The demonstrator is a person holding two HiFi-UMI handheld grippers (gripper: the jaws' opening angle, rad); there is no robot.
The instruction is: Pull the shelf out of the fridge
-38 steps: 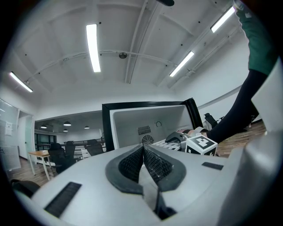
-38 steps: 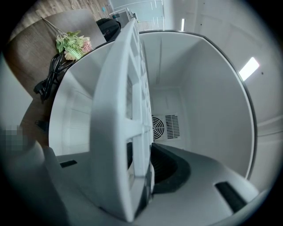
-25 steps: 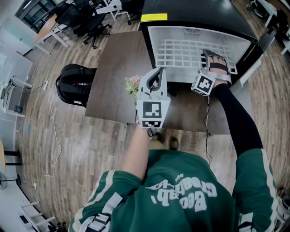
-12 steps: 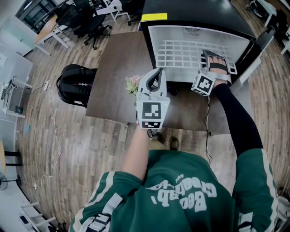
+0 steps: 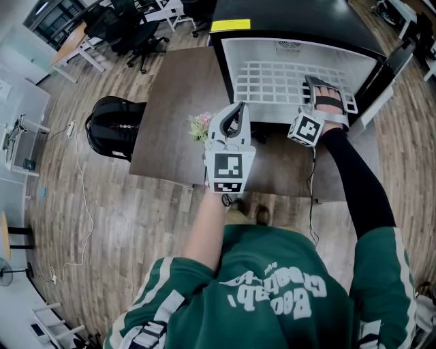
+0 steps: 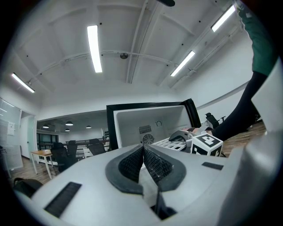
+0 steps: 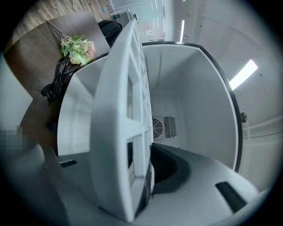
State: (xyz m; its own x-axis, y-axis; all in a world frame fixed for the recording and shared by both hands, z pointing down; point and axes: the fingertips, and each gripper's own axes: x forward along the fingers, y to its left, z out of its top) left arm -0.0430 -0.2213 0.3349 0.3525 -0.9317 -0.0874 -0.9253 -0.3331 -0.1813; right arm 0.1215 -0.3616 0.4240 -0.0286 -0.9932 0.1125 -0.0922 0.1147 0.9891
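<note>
At the counter (image 5: pixel 177 102), the fridge (image 5: pixel 293 17) is holding its shelf (image 5: pixel 272 78); right gripper (image 5: pixel 323 87) jaws are pinching the shelf's edge, one jaw hidden behind it; left gripper (image 5: pixel 235 112) jaws are pressing together.

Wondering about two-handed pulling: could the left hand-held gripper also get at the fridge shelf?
Probably yes: the left hand-held gripper faces the shelf, whose left front is bare, nothing between.

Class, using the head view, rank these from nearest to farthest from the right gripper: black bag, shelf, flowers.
1. shelf, clamped in the right gripper.
2. flowers, on the table, to the gripper's left.
3. black bag, on the floor past the table's left edge.
</note>
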